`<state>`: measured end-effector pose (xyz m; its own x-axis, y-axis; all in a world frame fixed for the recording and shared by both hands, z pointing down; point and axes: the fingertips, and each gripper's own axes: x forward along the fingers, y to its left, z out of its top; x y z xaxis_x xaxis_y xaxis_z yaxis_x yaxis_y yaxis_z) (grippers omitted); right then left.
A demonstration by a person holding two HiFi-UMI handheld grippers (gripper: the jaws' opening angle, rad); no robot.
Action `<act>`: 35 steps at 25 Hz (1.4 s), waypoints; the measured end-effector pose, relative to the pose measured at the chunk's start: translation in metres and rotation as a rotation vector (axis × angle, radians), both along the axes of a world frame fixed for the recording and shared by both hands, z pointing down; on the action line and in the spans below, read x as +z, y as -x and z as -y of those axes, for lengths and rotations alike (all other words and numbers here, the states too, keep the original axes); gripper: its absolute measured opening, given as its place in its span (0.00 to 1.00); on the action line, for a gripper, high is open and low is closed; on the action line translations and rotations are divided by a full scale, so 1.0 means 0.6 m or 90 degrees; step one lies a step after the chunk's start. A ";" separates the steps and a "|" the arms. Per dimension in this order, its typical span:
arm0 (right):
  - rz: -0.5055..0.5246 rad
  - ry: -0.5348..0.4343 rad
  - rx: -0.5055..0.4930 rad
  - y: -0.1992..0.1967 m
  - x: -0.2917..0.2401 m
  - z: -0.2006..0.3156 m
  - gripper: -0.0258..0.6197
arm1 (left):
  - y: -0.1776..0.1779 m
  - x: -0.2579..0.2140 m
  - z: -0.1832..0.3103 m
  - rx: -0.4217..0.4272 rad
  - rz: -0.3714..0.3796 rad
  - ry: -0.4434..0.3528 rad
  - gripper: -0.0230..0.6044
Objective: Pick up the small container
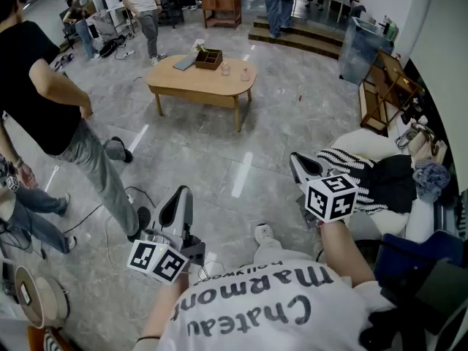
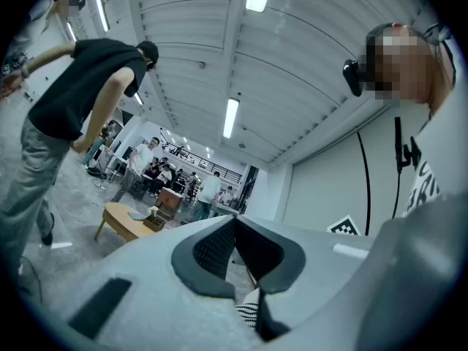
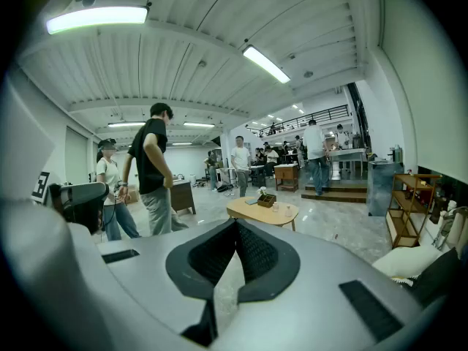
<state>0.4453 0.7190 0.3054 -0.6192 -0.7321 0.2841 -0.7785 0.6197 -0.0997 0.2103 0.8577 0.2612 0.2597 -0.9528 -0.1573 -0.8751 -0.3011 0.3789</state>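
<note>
Approach looks to be the step in hand, since nothing is gripped yet. The left tongs [image 1: 178, 209] and the right tongs [image 1: 298, 168] are both held low near the wearer's body. Each gripper view shows its jaws closed tip to tip with nothing between them. The small container [image 1: 225, 69], which I take to be one of two little clear glass pots, stands on a low wooden bench [image 1: 201, 86] well ahead of both tongs, across a stretch of floor [image 1: 219, 159]. The other pot [image 1: 245, 72] sits just to its right, and a wooden box [image 1: 209, 58] stands just beyond it, on the side farther from the tongs. I cannot tell which of the two pots is meant. A person in a black shirt [image 1: 36, 79] stands off to the left of the left tongs, apart from the straight line to the bench. The next move calls for walking up to the bench and lowering one pair of tongs to the pot's height. Its jaws must then open wider than the pot and go either side of it before closing, without knocking the neighbour or the box.
</note>
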 end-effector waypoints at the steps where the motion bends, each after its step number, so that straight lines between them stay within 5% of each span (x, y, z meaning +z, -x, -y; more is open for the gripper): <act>1: 0.002 0.002 0.002 -0.001 0.001 0.003 0.06 | 0.001 0.000 0.001 0.000 0.000 -0.001 0.06; 14: 0.007 0.038 0.013 0.005 0.041 0.101 0.06 | 0.011 0.021 0.101 0.009 -0.004 0.009 0.06; 24: 0.015 0.042 0.010 0.040 0.055 0.319 0.06 | 0.045 0.025 0.294 -0.002 0.013 0.005 0.06; 35: 0.008 0.020 -0.040 0.099 0.036 0.575 0.06 | 0.085 0.045 0.528 -0.021 -0.030 0.030 0.06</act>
<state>0.3860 0.3742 0.3267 -0.6676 -0.6820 0.2987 -0.7364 0.6639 -0.1300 0.1593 0.5409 0.2884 0.2215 -0.9674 -0.1232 -0.8650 -0.2532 0.4332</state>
